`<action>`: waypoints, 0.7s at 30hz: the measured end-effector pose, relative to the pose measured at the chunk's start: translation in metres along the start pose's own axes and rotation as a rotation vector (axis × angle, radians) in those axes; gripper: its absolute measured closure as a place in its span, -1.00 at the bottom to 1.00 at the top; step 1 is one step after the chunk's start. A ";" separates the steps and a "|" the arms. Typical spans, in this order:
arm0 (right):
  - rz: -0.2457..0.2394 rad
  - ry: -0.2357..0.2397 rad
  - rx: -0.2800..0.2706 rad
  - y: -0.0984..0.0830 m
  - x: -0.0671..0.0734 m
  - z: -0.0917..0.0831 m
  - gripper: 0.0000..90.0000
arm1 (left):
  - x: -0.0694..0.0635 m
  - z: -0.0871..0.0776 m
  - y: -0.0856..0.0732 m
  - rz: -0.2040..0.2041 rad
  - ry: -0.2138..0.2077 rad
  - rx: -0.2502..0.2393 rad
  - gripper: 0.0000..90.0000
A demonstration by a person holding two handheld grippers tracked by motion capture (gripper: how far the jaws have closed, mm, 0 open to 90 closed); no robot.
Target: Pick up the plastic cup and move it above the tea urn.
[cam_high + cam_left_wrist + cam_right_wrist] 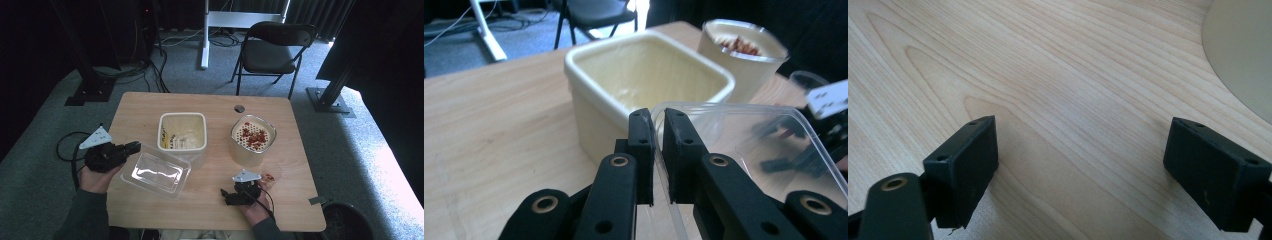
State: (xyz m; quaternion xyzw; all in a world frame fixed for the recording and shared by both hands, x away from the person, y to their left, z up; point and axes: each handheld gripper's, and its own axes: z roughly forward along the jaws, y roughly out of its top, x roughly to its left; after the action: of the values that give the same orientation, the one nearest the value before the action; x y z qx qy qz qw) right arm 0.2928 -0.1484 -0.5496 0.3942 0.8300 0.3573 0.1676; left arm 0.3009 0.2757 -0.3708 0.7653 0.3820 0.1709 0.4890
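— At the table's left edge, what does the left gripper (131,148) have hold of?

— A clear plastic lid (156,171). In the left gripper view the two black jaws are pinched onto its rim, one pad on each side of the thin plastic wall (the gap between them is only a sliver). From above, the lid sits tilted, with its near left corner by the gripper and the rest reaching toward the table's middle.

— And next to it?

— Just behind the lid stands a square cream container (182,132), open on top, with a few small bits against its inner wall. The lid's far edge lies just beside its front wall; I cannot tell whether they touch.

— Further right?

— A round cream tub (253,140) topped with a perforated insert carrying red pieces (254,136). It stands apart from the square container.

— Where is the right gripper (226,195)?

— Near the table's front edge, in front of the round tub, in the person's right hand (256,207). Its jaws are spread wide over bare wood with nothing between them. A small clear cup (270,177) holding red bits sits just beside it.
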 end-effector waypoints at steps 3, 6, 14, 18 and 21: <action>0.001 -0.001 0.000 0.000 0.000 0.000 -0.70 | 0.000 -0.002 0.011 0.007 -0.007 -0.018 0.87; 0.002 -0.002 0.000 0.000 0.000 0.000 -0.70 | 0.002 -0.003 0.023 0.013 -0.010 -0.036 0.87; 0.001 -0.002 0.000 0.000 0.000 0.000 -0.70 | 0.032 0.005 0.051 -0.093 0.060 -0.099 0.87; 0.001 -0.002 -0.001 0.000 0.000 0.000 -0.70 | 0.047 0.021 0.058 -0.148 0.105 -0.106 0.87; 0.000 -0.002 0.000 0.000 0.000 0.000 -0.70 | 0.052 0.034 0.061 -0.166 0.139 -0.086 0.87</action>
State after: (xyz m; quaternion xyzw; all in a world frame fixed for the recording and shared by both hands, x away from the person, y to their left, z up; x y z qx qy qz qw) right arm 0.2930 -0.1483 -0.5496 0.3946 0.8297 0.3572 0.1684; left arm 0.3823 0.2795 -0.3388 0.6958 0.4695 0.1988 0.5060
